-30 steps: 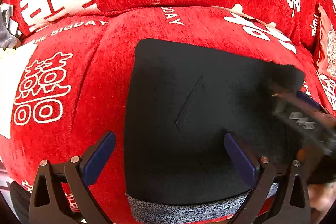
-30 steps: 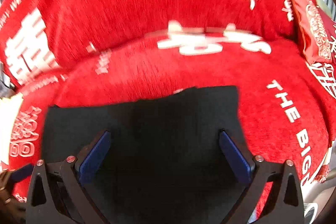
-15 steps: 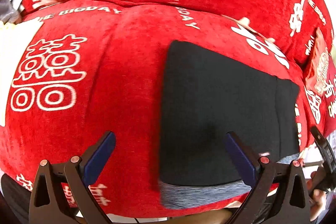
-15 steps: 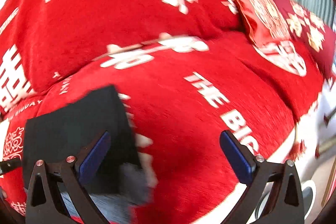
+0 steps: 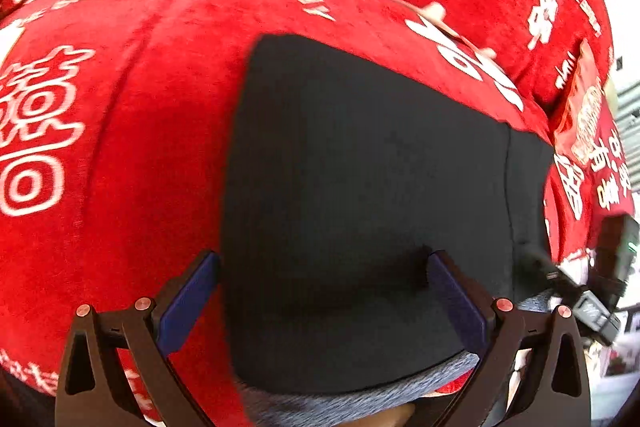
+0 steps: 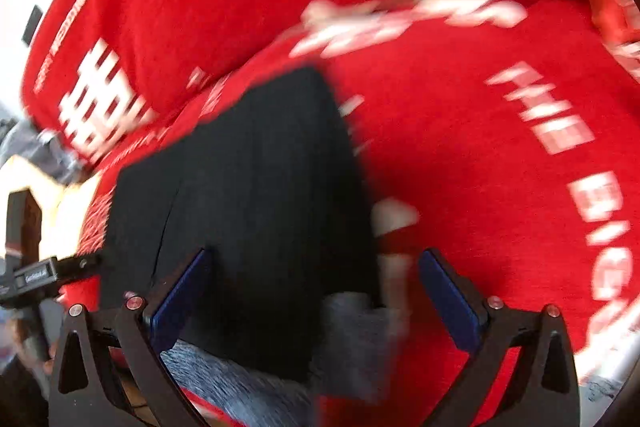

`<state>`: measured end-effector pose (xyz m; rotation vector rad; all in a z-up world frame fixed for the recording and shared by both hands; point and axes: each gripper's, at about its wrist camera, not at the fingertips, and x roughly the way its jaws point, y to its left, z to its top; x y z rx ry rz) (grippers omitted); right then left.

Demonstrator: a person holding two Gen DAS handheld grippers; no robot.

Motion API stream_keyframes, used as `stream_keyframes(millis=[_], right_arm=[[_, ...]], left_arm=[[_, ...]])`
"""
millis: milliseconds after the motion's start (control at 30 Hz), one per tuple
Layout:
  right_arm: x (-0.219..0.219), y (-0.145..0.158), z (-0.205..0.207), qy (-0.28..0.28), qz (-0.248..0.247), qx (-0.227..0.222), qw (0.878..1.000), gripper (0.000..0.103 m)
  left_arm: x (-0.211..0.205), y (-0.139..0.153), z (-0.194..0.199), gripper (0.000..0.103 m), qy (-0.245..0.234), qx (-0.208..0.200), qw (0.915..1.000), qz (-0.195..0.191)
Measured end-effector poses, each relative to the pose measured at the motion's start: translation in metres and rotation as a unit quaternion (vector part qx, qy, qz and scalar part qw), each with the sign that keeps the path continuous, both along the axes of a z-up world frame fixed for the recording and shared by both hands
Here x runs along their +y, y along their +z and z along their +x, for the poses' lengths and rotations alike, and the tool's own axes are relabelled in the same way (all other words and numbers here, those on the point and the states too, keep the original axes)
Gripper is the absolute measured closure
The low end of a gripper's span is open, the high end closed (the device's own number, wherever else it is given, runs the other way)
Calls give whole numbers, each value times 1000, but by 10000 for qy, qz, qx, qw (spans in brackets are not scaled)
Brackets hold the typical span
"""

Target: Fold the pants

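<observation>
Black pants (image 5: 360,195) lie folded into a flat rectangle on the red sofa seat, a grey heathered waistband (image 5: 360,397) showing at the near edge. My left gripper (image 5: 320,291) hovers open over the near part of the pants, nothing between its blue pads. In the right wrist view the same pants (image 6: 256,195) lie left of centre, and my right gripper (image 6: 316,291) stands open above their near right edge and grey band (image 6: 352,331). The other gripper shows at the right edge (image 5: 596,283) and at the left edge (image 6: 36,279).
A red sofa cover (image 5: 160,147) with white characters and "THE BIG DAY" lettering spans seat and backrest. A red patterned cushion (image 5: 584,115) leans at the far right. A pale surface (image 6: 40,183) shows beyond the sofa's left end.
Both grippers swung back over the pants: the left drew closer, the right panned left from the bare seat. The right view is motion-blurred. The pants stay put.
</observation>
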<state>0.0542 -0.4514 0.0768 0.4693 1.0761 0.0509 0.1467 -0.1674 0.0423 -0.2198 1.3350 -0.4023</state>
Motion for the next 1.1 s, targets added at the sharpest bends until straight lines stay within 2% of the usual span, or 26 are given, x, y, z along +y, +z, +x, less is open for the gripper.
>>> stream_keyframes(millis=[33, 100, 200, 300, 400, 433, 500, 533, 600, 733, 800, 900, 1000, 1100], right_arm=[[6, -9, 5, 124, 191, 120, 9997, 0], [17, -8, 5, 90, -187, -266, 9994, 0], [13, -13, 7, -27, -50, -327, 9994, 0], [17, -12, 6, 0, -176, -402, 9990, 0], [18, -9, 14, -66, -136, -184, 9997, 0], [21, -6, 16, -40, -125, -82, 9999, 0], [32, 1, 14, 127, -399, -74, 9991, 2], [39, 4, 13, 237, -569, -116, 9980, 5], [48, 12, 7, 404, -676, -210, 9967, 13], [55, 29, -1, 430, -806, -327, 9953, 39], [65, 38, -3, 431, -1090, -313, 9926, 41], [75, 46, -5, 397, -1211, -368, 9912, 42], [77, 53, -8, 363, -1141, -436, 9919, 42], [85, 61, -11, 367, -1171, -472, 9913, 43]], left_arm=[[-2, -2, 1, 0, 35, -20, 10000, 10], [-2, -6, 3, 0, 111, 23, 9999, -105], [-2, -10, 6, 0, 98, 101, 9996, -225], [-3, -12, 9, 0, 87, 132, 9996, -237], [-9, -11, 11, 1, -70, 103, 9997, -218], [-11, -9, 10, 4, -147, 72, 9997, -204], [-12, -2, 9, 23, -305, 7, 9992, -262], [-12, 3, 8, 28, -407, -19, 9987, -303], [-10, 6, 9, 36, -474, -26, 9983, -332], [-7, 15, 8, 47, -396, -31, 9987, -322], [-9, 24, 4, 58, -481, -178, 9985, -214], [-3, 32, 1, 67, -532, -270, 9979, -254], [7, 36, 4, 71, -519, -173, 9970, -548], [7, 36, 3, 71, -529, -140, 9971, -530]])
